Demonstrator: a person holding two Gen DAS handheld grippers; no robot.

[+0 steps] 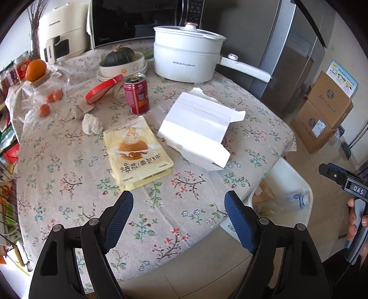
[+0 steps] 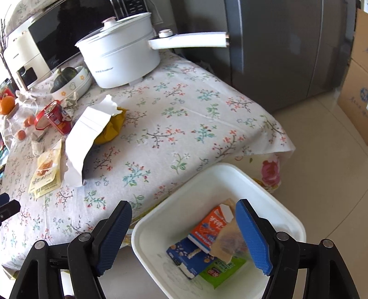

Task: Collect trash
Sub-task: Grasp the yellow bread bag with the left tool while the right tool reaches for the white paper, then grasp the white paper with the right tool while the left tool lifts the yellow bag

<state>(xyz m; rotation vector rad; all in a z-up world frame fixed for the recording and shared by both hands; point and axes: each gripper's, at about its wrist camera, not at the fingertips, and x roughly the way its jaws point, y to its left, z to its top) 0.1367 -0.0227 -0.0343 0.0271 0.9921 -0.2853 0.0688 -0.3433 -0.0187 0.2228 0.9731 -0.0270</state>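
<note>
The table [image 1: 69, 161] carries a floral cloth and stands against a grey refrigerator [image 1: 296, 46]. At its back sit a microwave [image 1: 128, 20], a cream appliance [image 1: 62, 30] and a white electric pot [image 1: 186, 57] with its lid on, handle pointing toward the refrigerator.

A white bin [image 2: 184, 218] stands on the floor just beside the table's near corner. Inside it lie an orange carton [image 2: 209, 227], a blue carton [image 2: 186, 257], a green packet [image 2: 220, 271] and a brown-tinted clear wrapper [image 2: 227, 243] — all loose, overlapping one another.

Trash remaining on the cloth: a torn white paper box [image 1: 197, 124], lying open mid-table, with a yellow bag [image 2: 112, 128] tucked under its far end in the right wrist view; a yellow snack pouch [image 1: 138, 151] flat beside it; a red drink can [image 1: 136, 94] upright, top opened; a crumpled tissue [image 1: 92, 124] near the pouch; a red-rimmed lid [image 1: 103, 89] leaning by the can.

Other items: a bowl [image 1: 124, 66] holding a green squash [image 1: 119, 56], and a glass jar [image 1: 46, 94] with an orange [image 1: 35, 70] on top.

Left gripper [image 1: 179, 207] — fingers spread wide, nothing between them, hovering above the table's near edge, short of the pouch. Right gripper [image 2: 184, 218] — fingers likewise apart and empty, positioned over the bin.
</note>
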